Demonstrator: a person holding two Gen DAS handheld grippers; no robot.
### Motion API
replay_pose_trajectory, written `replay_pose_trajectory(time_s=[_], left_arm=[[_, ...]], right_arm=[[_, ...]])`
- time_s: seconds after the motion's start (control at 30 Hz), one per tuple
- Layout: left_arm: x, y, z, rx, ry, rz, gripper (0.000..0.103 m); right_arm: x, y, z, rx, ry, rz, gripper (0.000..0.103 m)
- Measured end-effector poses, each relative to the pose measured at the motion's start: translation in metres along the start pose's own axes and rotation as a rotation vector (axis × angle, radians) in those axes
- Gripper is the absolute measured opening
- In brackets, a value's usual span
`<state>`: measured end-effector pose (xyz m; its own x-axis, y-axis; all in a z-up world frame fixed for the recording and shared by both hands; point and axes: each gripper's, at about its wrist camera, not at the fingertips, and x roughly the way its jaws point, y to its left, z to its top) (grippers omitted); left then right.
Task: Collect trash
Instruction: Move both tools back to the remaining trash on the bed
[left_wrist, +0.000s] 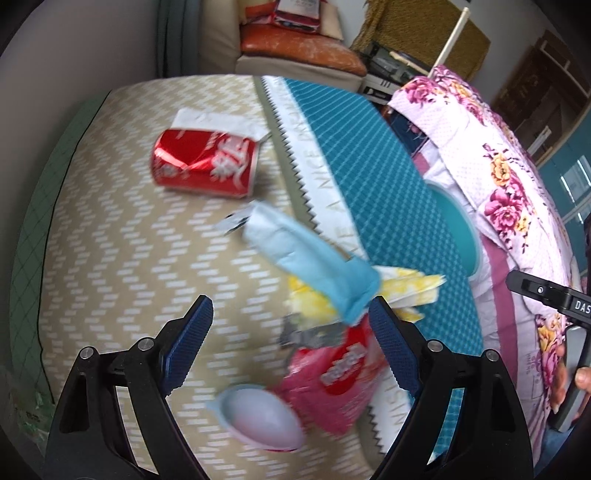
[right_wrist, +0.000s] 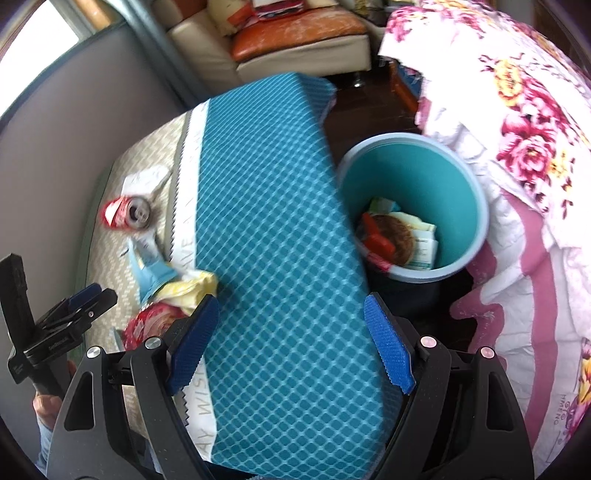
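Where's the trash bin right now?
In the right wrist view the teal bin stands on the floor right of centre, between the blue-covered surface and the floral quilt.

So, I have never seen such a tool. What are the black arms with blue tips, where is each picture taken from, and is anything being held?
They are hand-held grippers, one in each of a person's hands, each with its own camera looking along its two fingers. One picture is from the left gripper, the other from the right gripper. Both stand open and hold nothing. On the patterned cushion lie a crushed red can, a blue wrapper, a yellow wrapper, a red packet and a small plastic cup. Beside the cushion, a teal bin already holds some trash.
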<state>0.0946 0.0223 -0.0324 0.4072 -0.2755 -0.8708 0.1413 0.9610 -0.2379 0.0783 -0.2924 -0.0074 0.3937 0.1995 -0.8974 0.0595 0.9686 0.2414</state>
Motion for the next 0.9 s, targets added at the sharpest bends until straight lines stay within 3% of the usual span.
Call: replay_pose_trajectory(time_s=[0.37, 0.7, 0.77, 0.87, 0.9], left_arm=[[0.009, 0.046, -0.006, -0.088, 0.035, 0.021, 0.087], [0.016, 0.061, -0.005, -0.138, 0.055, 0.009, 0.087], [0.016, 0.062, -0.004, -0.141, 0.056, 0.011, 0.087], [0.018, 0.065, -0.001, -0.143, 0.066, 0.010, 0.087], [0.019, 0.065, -0.001, -0.142, 0.069, 0.011, 0.087]], right_arm=[[0.055, 0.059, 0.010, -0.107, 0.102, 0.086, 0.077], [0.087, 0.079, 0.008, -0.114, 0.166, 0.140, 0.077], [0.093, 0.083, 0.007, -0.111, 0.182, 0.162, 0.070], [0.101, 0.088, 0.005, -0.117, 0.195, 0.187, 0.049], [0.101, 0.088, 0.004, -0.118, 0.190, 0.188, 0.037]])
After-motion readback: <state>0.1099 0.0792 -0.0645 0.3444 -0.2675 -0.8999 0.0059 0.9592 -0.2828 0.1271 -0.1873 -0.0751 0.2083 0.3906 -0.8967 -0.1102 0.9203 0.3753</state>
